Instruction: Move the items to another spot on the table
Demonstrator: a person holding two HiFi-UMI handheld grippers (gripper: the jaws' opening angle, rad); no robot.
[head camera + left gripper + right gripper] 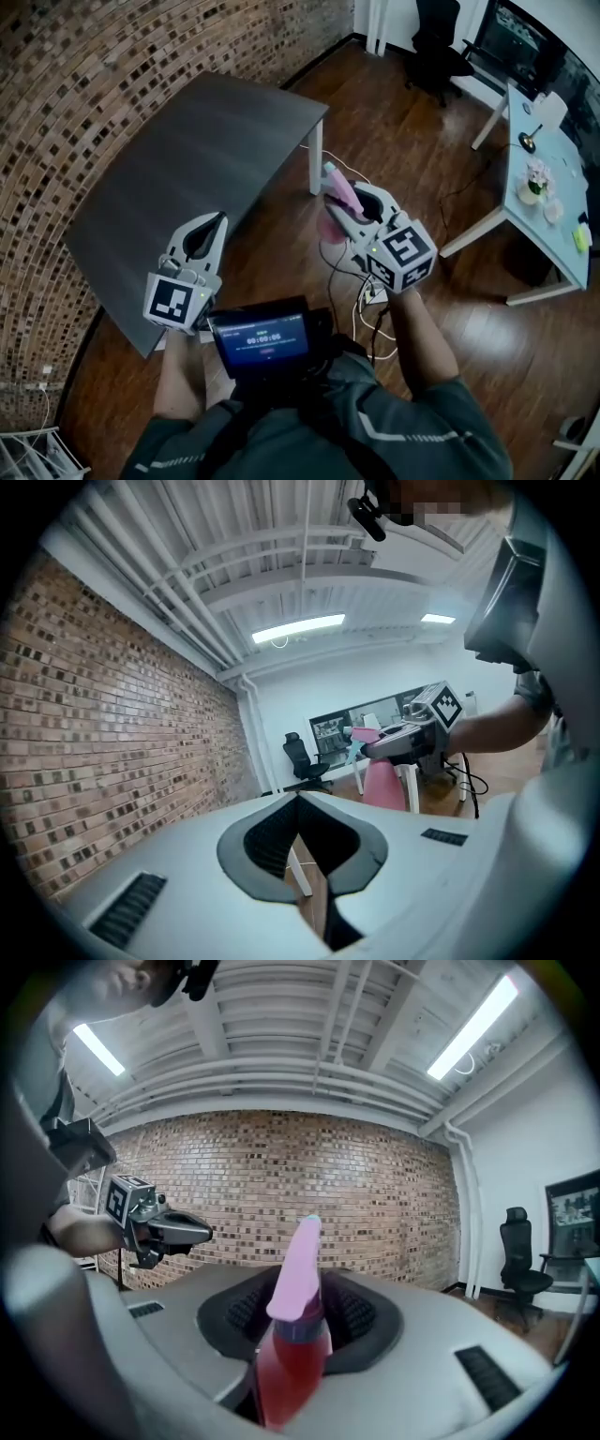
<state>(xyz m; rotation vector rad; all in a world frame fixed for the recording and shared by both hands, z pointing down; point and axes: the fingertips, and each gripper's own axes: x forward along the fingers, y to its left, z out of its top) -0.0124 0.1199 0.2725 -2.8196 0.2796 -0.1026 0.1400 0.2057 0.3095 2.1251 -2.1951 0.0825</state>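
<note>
Right gripper is clamped on a spray bottle, held over the wood floor just off the dark table's right corner. Only the right gripper view shows red liquid beneath the bottle's pink head. Left gripper hangs over the table's near edge, its tips pressed together with nothing between them. Broad tabletop spreads ahead toward the brick wall.

Dark shirt, grey fingers, black-and-white marker cubes
</note>
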